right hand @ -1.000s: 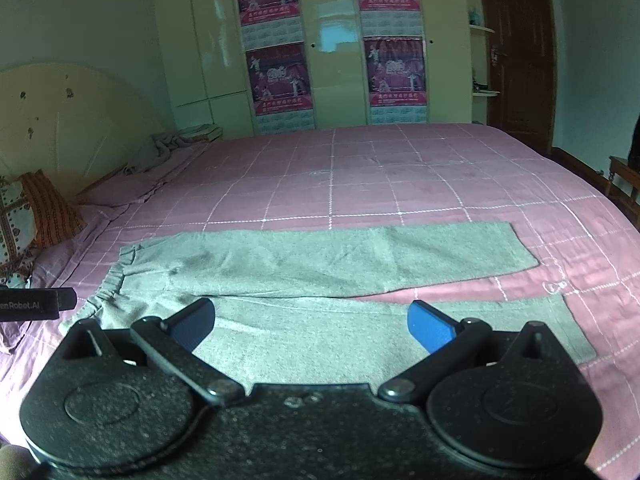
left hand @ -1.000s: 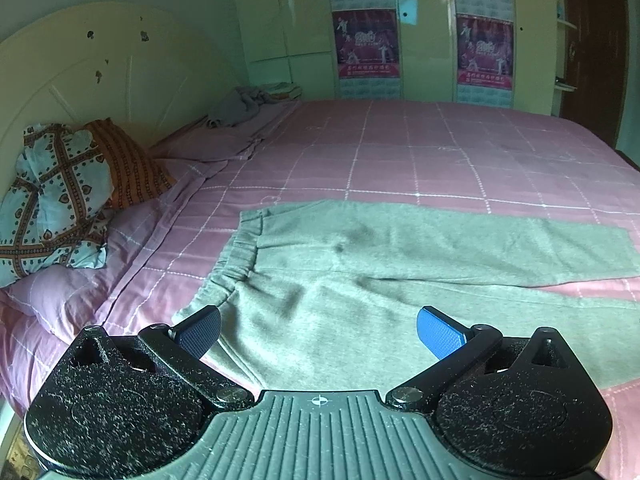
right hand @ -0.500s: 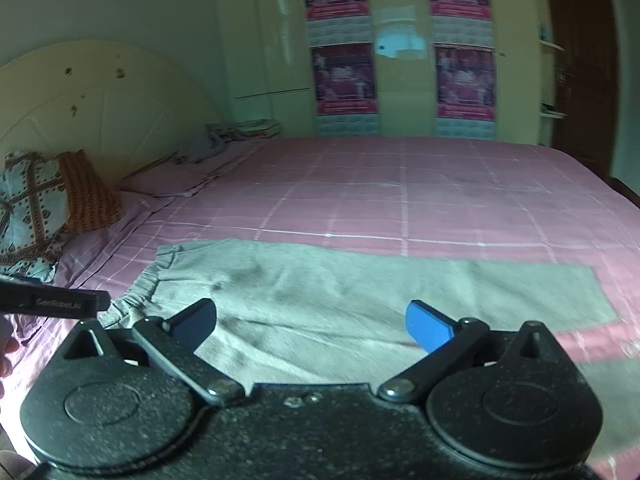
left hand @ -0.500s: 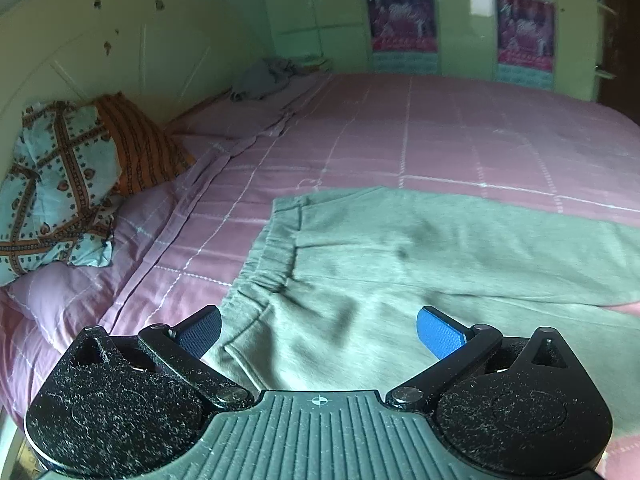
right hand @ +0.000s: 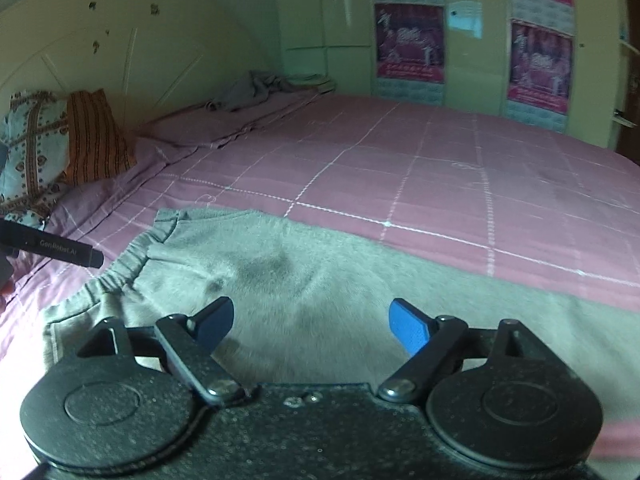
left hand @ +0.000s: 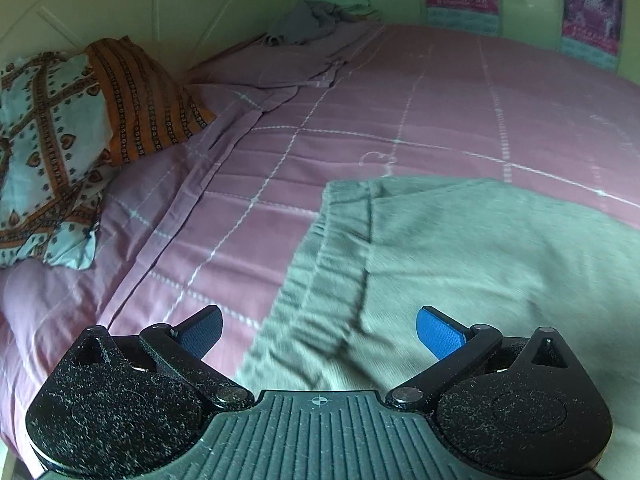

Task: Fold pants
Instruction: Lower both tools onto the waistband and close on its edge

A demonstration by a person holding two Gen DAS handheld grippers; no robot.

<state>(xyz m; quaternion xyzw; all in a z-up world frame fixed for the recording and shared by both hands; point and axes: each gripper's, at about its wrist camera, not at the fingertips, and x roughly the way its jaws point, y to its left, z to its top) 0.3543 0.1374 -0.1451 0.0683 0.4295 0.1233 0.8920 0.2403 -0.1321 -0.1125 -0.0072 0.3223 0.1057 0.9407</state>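
Grey knit pants (right hand: 320, 276) lie flat on the pink checked bed (right hand: 440, 168) — no fold made yet. Left hand-held gripper (left hand: 318, 330) hangs open over the elastic waistband (left hand: 320, 280); right hand-held gripper (right hand: 310, 326) is closing, pads not yet pinching cloth — every fold remains.

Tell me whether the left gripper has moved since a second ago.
Yes. The left gripper has closed in on the pants, toward their waistband end: in its view the waistband has grown larger and nearer, and the patterned pillow looms closer.
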